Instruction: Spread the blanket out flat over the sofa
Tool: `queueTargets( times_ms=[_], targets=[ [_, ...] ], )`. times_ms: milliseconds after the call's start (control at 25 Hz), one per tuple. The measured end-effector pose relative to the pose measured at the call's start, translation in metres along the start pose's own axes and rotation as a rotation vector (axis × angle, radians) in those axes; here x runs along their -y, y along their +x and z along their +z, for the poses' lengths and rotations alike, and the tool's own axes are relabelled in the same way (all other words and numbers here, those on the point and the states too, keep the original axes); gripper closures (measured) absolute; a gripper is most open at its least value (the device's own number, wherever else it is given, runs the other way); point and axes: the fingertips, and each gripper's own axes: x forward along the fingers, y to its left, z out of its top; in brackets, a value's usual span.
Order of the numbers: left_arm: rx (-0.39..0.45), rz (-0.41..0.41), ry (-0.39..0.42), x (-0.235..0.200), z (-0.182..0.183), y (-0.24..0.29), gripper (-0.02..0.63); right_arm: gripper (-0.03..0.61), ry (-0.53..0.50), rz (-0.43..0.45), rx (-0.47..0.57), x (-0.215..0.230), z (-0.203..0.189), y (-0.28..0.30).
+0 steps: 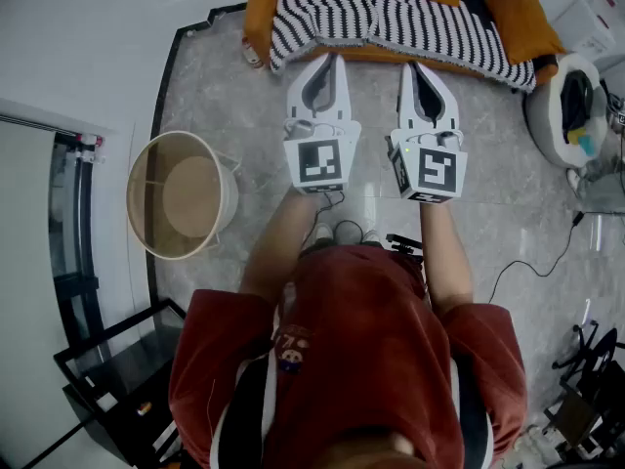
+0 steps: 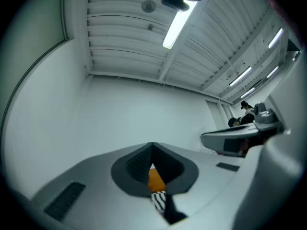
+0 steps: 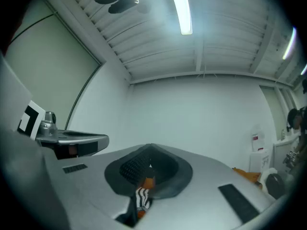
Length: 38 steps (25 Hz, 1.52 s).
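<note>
Striped blanket lies spread along the sofa seat

The blanket (image 1: 430,27) covers the seat of the orange sofa (image 1: 518,13) nearly end to end. Its long axis runs along the sofa and its hem hangs over the front edge. I judge only the middle wrinkle is left to smooth. The left gripper (image 1: 330,60) and right gripper (image 1: 416,66) are pressed together, empty, just before that edge.

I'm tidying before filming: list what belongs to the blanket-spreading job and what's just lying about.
Job: striped blanket, orange sofa, left gripper, right gripper.
Lying about: round basket, black glass table, white tub.
</note>
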Motion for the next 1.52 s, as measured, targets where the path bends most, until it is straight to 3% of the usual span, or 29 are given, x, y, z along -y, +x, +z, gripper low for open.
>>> queueTargets(
  times_ms=[560,1240,1520],
  targets=[
    [0.023,-0.004,0.036,-0.021,0.003,-0.002,0.597,0.566,0.008,-0.025,0.022,-0.015,0.002,0.013],
    [0.013,-0.063,0.038,-0.087,-0.017,-0.032,0.597,0.566,-0.002,-0.094,0.019,-0.087,-0.002,0.025],
    [0.022,-0.060,0.032,-0.098,-0.023,-0.012,0.597,0.566,-0.002,-0.093,0.027,-0.082,-0.008,0.051]
  ],
)
